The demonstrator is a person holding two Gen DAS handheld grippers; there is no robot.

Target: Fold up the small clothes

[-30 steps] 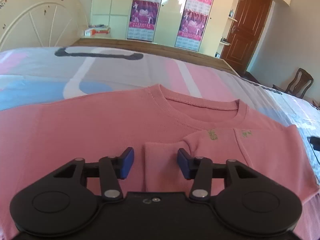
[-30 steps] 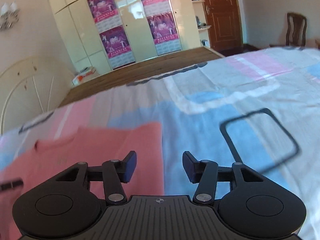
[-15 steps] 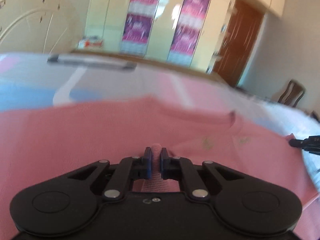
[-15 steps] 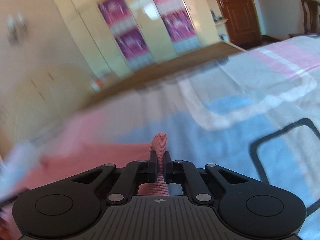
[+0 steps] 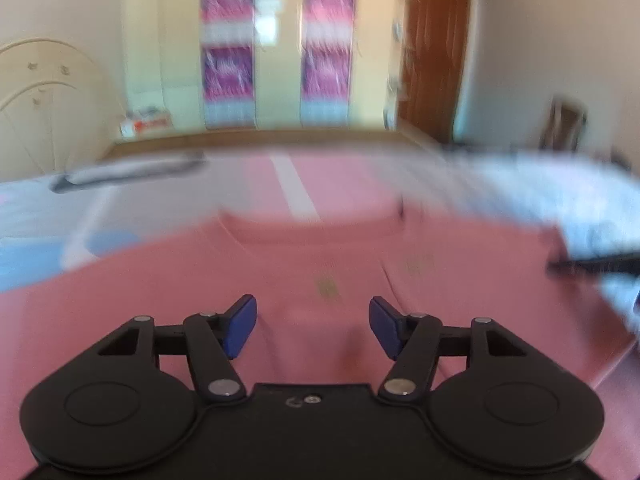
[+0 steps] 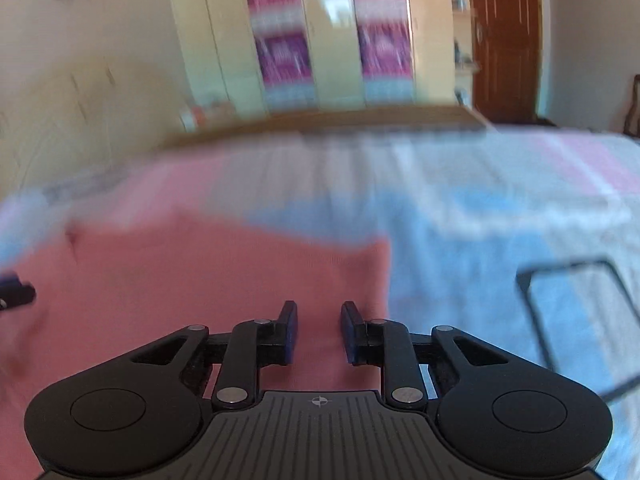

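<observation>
A small pink sweater (image 5: pixel 320 264) lies flat on the bedspread, collar toward the far side, with a sleeve folded over its front. My left gripper (image 5: pixel 312 326) hovers over the folded sleeve; its jaws are opening and the blue pads stand clear of the cloth. In the right wrist view the sweater (image 6: pixel 200 280) fills the lower left, its side edge running down near the middle. My right gripper (image 6: pixel 318 332) sits above that edge; its jaws are opening, a narrow gap shows, and nothing is pinched. Both views are motion-blurred.
The bedspread (image 6: pixel 480 240) has blue, pink and white patches and runs off to the right. A wardrobe with purple posters (image 5: pixel 276 48), a wooden door (image 5: pixel 436 52) and a chair (image 5: pixel 564 124) stand beyond the bed. The other gripper's black tip (image 5: pixel 596 266) shows at right.
Half a second ago both grippers were shut on pinched pink cloth. Now both have let go, their jaws apart, and the fabric lies flat. Both views have swung sideways.
</observation>
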